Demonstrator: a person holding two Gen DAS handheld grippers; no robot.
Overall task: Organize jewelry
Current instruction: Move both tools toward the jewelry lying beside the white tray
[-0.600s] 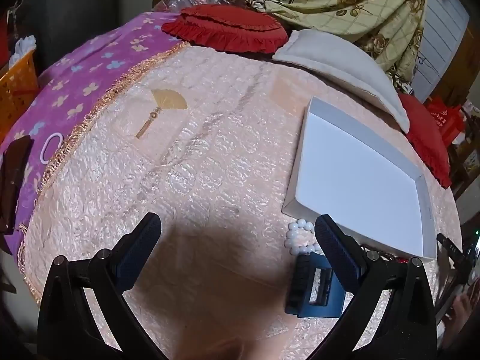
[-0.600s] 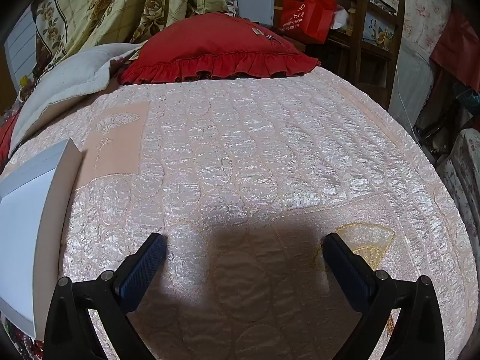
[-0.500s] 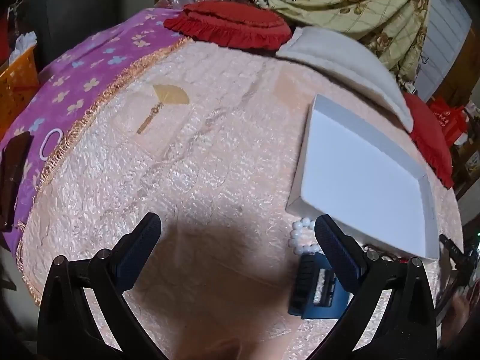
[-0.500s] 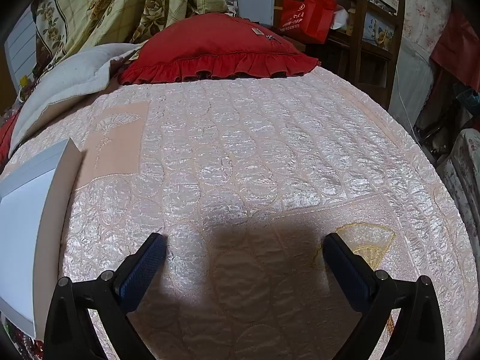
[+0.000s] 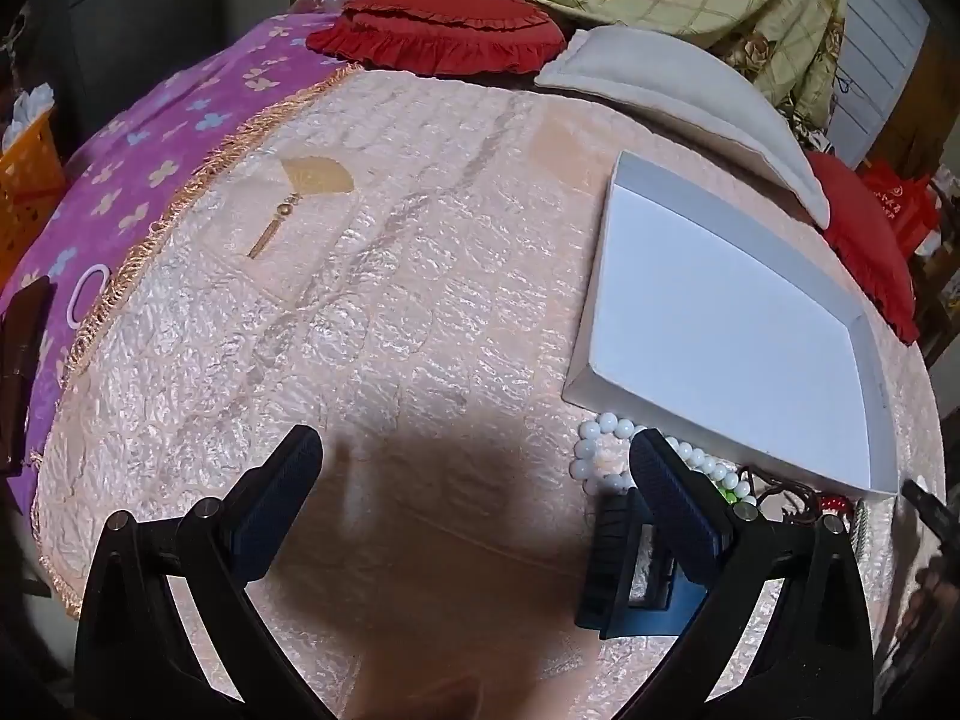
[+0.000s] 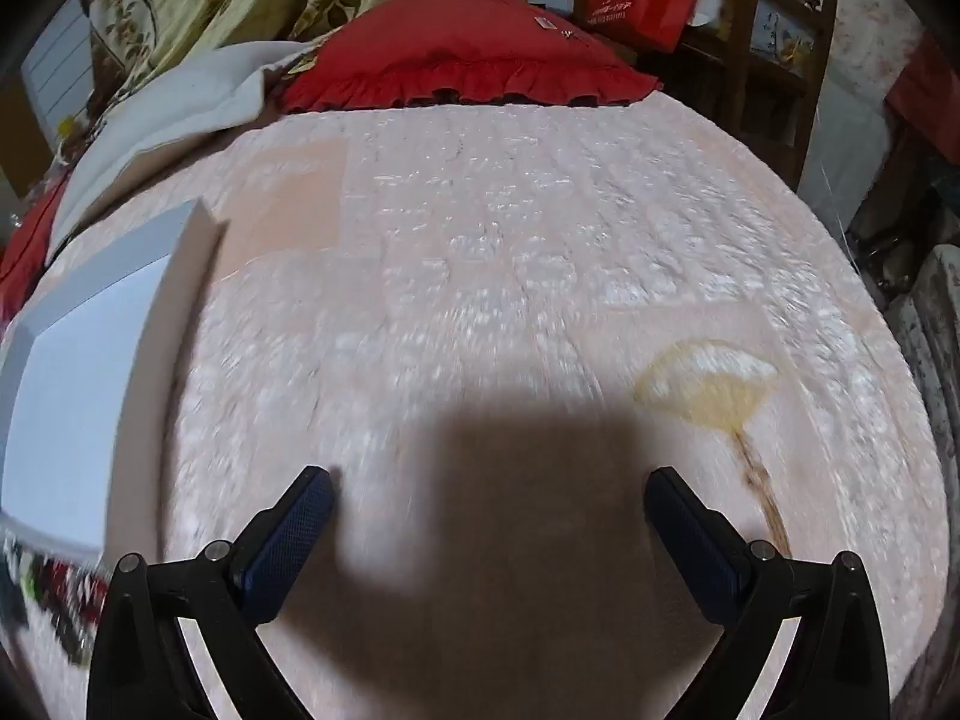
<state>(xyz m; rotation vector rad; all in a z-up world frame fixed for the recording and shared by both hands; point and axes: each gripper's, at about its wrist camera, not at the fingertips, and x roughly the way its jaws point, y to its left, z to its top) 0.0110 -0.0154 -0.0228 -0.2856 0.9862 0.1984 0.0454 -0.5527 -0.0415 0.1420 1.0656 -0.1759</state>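
A shallow white tray (image 5: 684, 201) lies empty on the pink quilted bedspread, at the right of the left wrist view. Just below its near corner lies a string of white beads (image 5: 591, 450), then a green bead, dark cords and a red piece (image 5: 834, 503) along the tray's near edge. A dark blue box (image 5: 624, 570) stands beside the beads, partly hidden behind the right finger. My left gripper (image 5: 474, 468) hangs open above bare bedspread, left of the beads. In the right wrist view the tray (image 6: 180, 240) sits at the left and blurred jewelry (image 6: 60, 594) at the lower left. My right gripper (image 6: 489, 498) is open over bare bedspread.
Red frilled cushions (image 5: 438, 36) (image 6: 468, 54) and a cream pillow (image 5: 678, 96) line the far side. A purple flowered cloth (image 5: 138, 162) with a white ring (image 5: 87, 294) lies left. Gold fan embroidery (image 5: 315, 180) (image 6: 708, 384) marks the bedspread. A wooden chair (image 6: 774, 42) stands at the right.
The left gripper's view has shifted slightly, with tray and beads lower in frame. The right gripper has swung, now blurred: the tray and a jewelry pile came further into view at the left.
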